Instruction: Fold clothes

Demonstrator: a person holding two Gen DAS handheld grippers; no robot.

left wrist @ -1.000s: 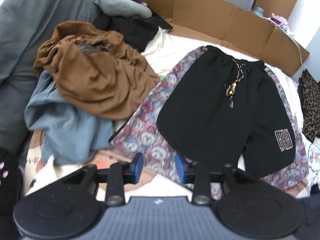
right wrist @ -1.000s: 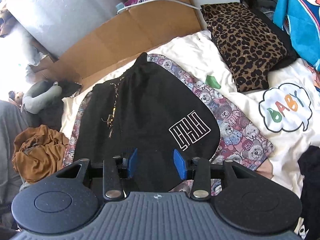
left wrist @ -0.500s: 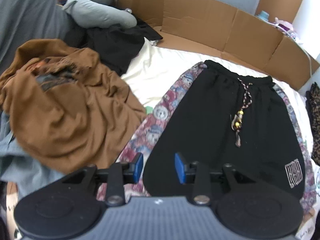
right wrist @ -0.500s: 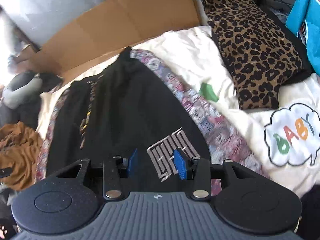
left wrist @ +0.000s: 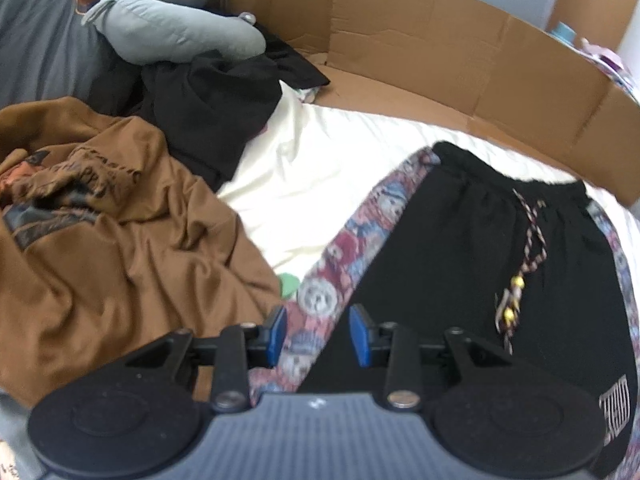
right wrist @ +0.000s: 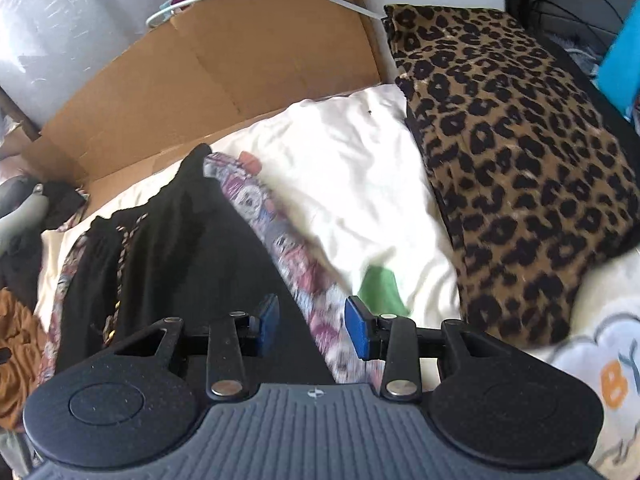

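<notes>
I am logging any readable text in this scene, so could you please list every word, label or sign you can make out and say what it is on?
"B" and "Y": orange and blue letters in the white cloud print on the bedsheet, cut off at the frame edge; the rest is out of view.
White boxed logo on the black shorts: blurred, not readable.
Dark print on the brown garment: crumpled, not readable.

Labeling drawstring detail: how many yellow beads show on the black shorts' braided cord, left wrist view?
2. One yellow bead sits higher on the braided cord of the black shorts; the other yellow bead lower. Blur may hide more.
</notes>
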